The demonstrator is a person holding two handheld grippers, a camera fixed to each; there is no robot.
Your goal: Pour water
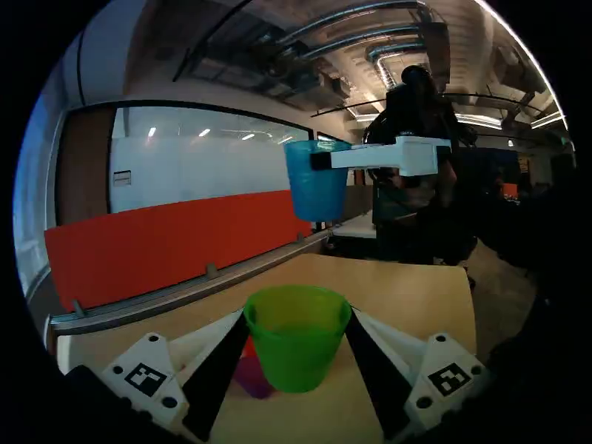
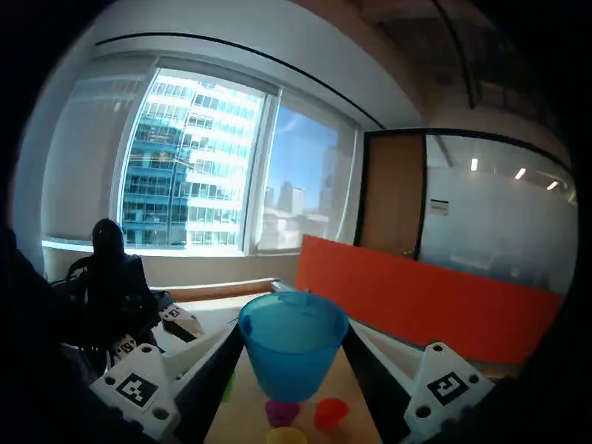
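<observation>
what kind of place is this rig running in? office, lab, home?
Most likely an open-plan office: a wooden desk with an orange divider panel, a glass-walled room behind it, and a big window onto high-rise towers.

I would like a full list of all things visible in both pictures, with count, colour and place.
green cup: one, green, held by left gripper
blue cup: one, blue, upright, held by right gripper
small cups: three, purple, red, yellow, on the table below the blue cup
table: one, light wood
partition: one, orange, beside the table
window: one, bright, far wall
left gripper: one, white, black fingers
right gripper: one, same colours
person: one, dark clothes, behind the right gripper
</observation>
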